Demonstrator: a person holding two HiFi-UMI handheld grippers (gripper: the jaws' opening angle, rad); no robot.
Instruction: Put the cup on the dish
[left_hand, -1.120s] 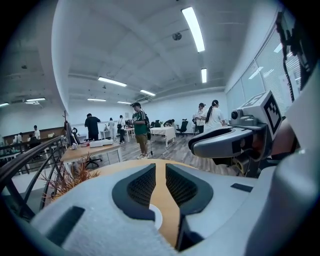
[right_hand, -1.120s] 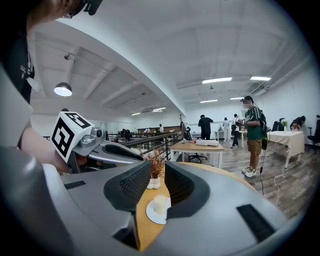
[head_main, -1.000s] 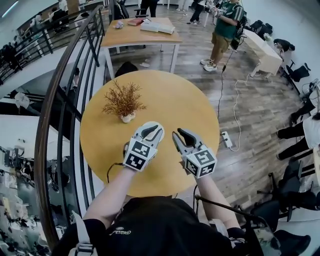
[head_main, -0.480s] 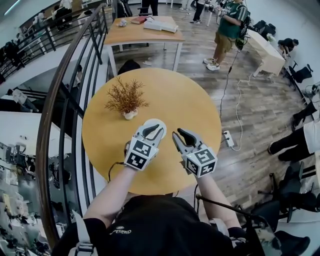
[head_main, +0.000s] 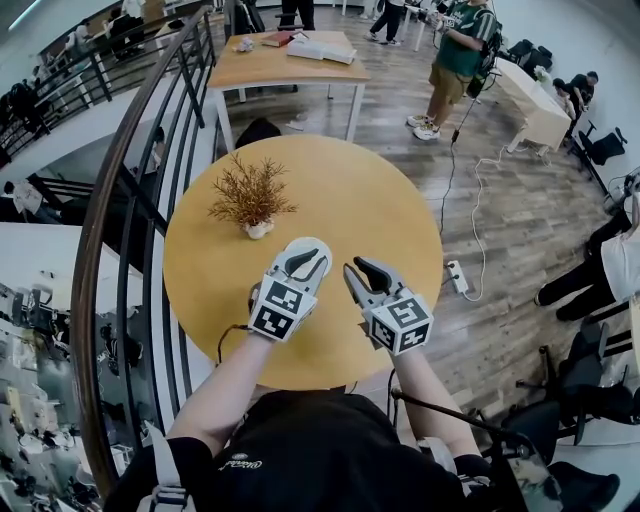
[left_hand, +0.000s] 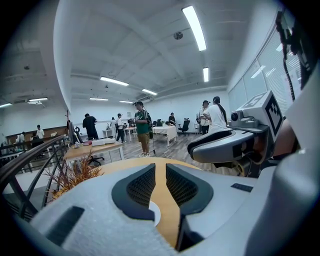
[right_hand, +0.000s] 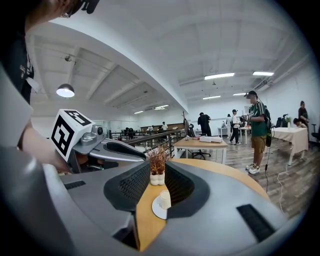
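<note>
A small white cup stands upright on a white dish on the round yellow table. In the head view only the dish's rim shows, under my left gripper, which hides the cup. The left gripper hovers just above the dish, its jaws close together with nothing between them. My right gripper hangs beside it to the right, apart from the dish. Its jaws are also close together and hold nothing.
A dried plant in a white pot stands on the table behind and left of the dish. A dark railing curves along the table's left side. A rectangular table and standing people are farther back.
Both grippers have stayed where they were. The head view has shifted slightly, and people in the background have moved.
</note>
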